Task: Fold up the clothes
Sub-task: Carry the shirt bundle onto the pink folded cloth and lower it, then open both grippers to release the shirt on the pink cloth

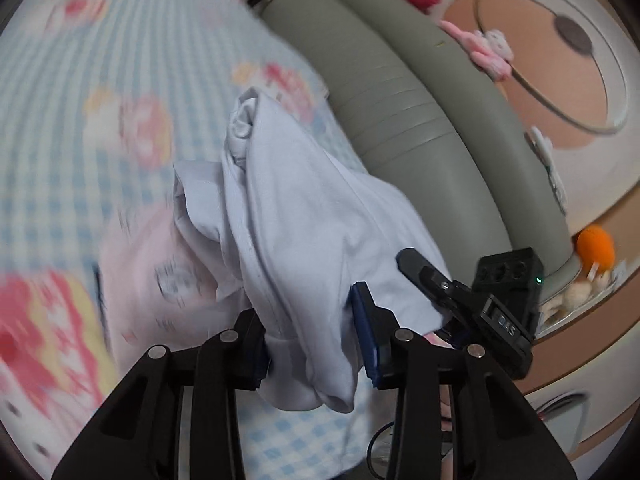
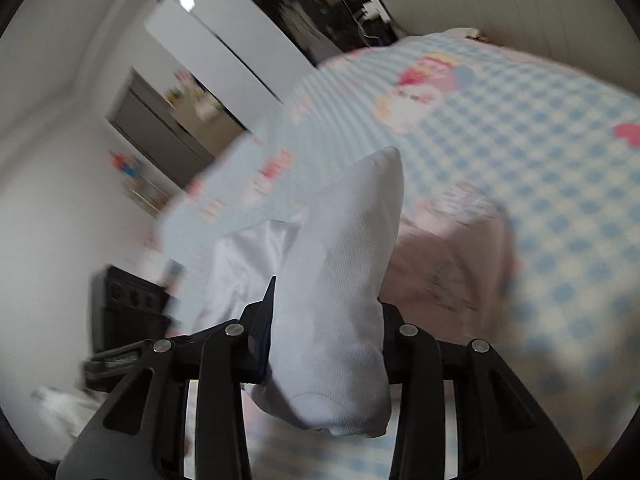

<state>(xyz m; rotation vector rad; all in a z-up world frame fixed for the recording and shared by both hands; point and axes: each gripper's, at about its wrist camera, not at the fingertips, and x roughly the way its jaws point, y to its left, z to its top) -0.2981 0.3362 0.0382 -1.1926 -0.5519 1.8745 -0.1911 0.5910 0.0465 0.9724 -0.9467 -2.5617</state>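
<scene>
White garment (image 1: pixel 296 216), pink garment (image 2: pixel 448 264), blue-and-white checked bedsheet (image 2: pixel 540 128) with pink cartoon prints.

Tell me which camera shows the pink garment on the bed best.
The right wrist view. There the pink garment lies broad on the checked bedspread, though blurred and partly hidden by the white garment. In the left wrist view the pink garment is smeared by blur and largely covered by the white garment.

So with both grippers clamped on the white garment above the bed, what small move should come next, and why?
Probably draw the left gripper and right gripper apart: the white cotton garment hangs bunched and creased between them, above the blue checked bedsheet.
</scene>
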